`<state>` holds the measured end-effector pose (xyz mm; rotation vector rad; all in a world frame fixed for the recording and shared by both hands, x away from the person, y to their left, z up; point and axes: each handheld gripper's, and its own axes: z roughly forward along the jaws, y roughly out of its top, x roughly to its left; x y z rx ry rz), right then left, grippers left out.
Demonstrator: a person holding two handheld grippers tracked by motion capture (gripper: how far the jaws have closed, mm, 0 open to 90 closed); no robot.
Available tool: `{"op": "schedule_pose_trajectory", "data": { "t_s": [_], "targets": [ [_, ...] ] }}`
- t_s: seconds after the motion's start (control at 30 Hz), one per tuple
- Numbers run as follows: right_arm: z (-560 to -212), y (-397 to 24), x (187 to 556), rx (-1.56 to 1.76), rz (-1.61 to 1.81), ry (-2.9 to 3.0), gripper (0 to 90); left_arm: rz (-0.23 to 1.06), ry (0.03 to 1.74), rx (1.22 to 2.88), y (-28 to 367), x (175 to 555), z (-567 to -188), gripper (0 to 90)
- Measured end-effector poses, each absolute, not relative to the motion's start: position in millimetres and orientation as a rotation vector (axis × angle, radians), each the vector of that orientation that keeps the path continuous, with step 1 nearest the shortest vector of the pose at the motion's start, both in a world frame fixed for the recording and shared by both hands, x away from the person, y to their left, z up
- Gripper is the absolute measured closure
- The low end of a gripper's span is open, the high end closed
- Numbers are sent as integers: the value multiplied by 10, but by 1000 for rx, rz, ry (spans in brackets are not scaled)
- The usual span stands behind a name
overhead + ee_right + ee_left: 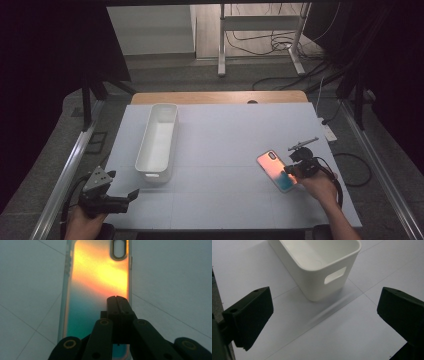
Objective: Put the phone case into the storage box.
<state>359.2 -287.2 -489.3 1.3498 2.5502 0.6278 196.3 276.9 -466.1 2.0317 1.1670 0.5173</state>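
1. Phone case [276,171]: one only, iridescent, orange at the camera-cutout end and teal at the end nearest me. It lay flat on the white table [225,140], right of centre and close to the near right part of the surface.
2. My right gripper [294,169] sat over the teal end of that case. In the right gripper view its two jaws were pressed together, tips meeting in a single seam above the case [97,290], with nothing between them. Whether the tips touched the case I could not tell.
3. My left gripper [122,192] rested at the near left corner of the table, one grey three-cornered plate [97,178] on top of it. In the left gripper view its two black jaws stood wide apart, with bare table between them.
4. One white bin [158,141], long and narrow, stood on the left half of the table, well apart from the case. Its near end wall, with one handle slot [335,275], faced my left gripper from just ahead of the jaws.
5. I counted two grippers, one case and one bin on the table.
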Motion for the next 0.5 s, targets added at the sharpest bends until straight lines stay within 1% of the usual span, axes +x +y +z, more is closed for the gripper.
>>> {"op": "schedule_pose_trajectory", "data": {
  "t_s": [0.03, 0.13, 0.2, 0.27, 0.33, 0.5],
  "targets": [
    [-4874, -2874, 3581, 1351, 643, 2543, 895, 518, 1167, 2032, 2768, 1962, -4660, 13],
    [-4822, -2870, 3551, 1351, 684, 2524, 840, 518, 1167, 2033, 2765, 1964, -4661, 13],
    [-4778, -2860, 3520, 1340, 711, 2507, 779, 518, 1167, 2034, 2764, 1964, -4662, 14],
    [-4739, -2851, 3494, 1327, 734, 2488, 698, 518, 1167, 2033, 2766, 1963, -4661, 14],
    [-4701, -2853, 3471, 1313, 747, 2462, 588, 518, 1168, 2032, 2766, 1963, -4661, 14],
    [-4674, -2914, 3489, 1341, 792, 2418, 412, 517, 1167, 2033, 2765, 1964, -4661, 14]
  ]
}}
